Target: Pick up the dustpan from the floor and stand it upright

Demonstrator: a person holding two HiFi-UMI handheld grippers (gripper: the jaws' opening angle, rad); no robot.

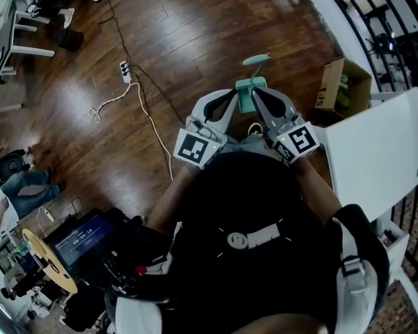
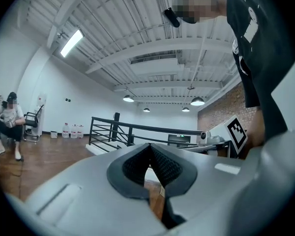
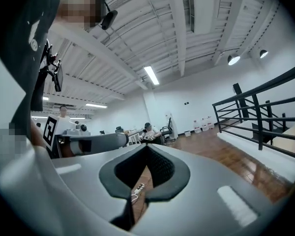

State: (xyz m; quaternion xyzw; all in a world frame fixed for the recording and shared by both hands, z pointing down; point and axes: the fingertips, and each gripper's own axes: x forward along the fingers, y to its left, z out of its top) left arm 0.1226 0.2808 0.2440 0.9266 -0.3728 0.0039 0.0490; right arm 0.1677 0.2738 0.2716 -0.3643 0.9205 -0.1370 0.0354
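The teal dustpan point(image 1: 251, 89) is on the wooden floor just beyond both grippers in the head view. Its handle point(image 1: 256, 60) points away from me, and it seems to stand upright. Its lower part is hidden behind the jaws. My left gripper point(image 1: 231, 96) is held level in front of my chest, its tip close to the pan's left side. In the left gripper view the left gripper point(image 2: 148, 147) is shut with nothing between its pads. My right gripper point(image 1: 258, 96) mirrors it on the pan's right side, and the right gripper point(image 3: 146, 148) is likewise shut and empty. Neither gripper view shows the dustpan.
An open cardboard box point(image 1: 345, 85) stands right of the dustpan, next to a white tabletop point(image 1: 380, 152). A black railing point(image 1: 397, 33) runs along the right. A power strip point(image 1: 125, 70) with a white cable lies on the floor to the left. A screen point(image 1: 83, 243) sits low at left.
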